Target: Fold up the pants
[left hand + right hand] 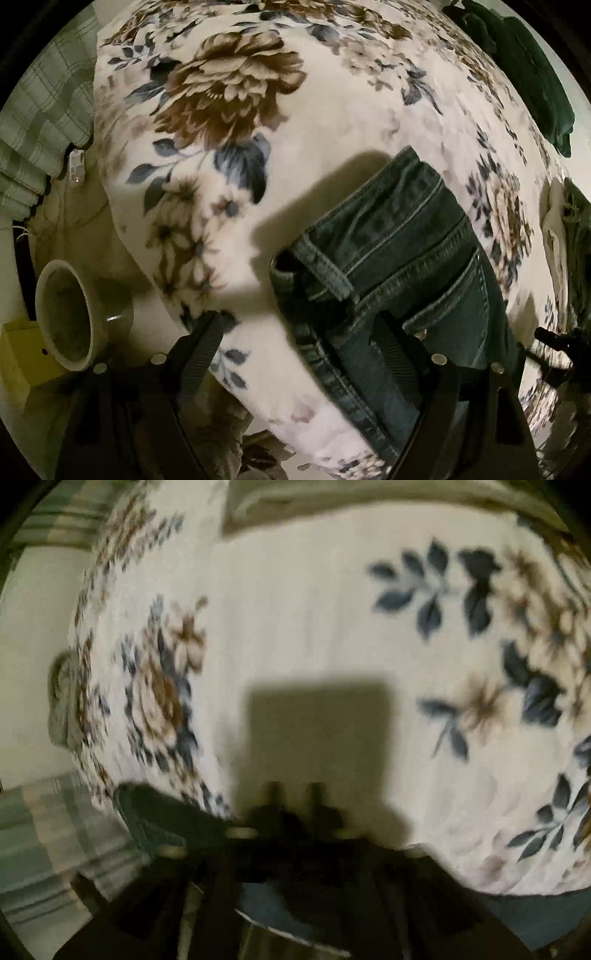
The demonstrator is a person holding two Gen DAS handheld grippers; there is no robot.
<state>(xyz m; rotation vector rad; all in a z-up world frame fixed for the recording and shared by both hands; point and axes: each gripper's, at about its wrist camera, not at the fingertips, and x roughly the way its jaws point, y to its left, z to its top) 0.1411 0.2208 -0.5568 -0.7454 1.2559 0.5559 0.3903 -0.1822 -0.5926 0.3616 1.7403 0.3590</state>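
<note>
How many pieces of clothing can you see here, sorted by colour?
Blue jeans: 1
Dark green garment: 1
Pale-and-dark cloth at the picture's edge, kind unclear: 1
Total: 3

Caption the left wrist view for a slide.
Left gripper open above folded jeans lying on a floral blanket.

No legible text, labels or numbers anywhere.
</note>
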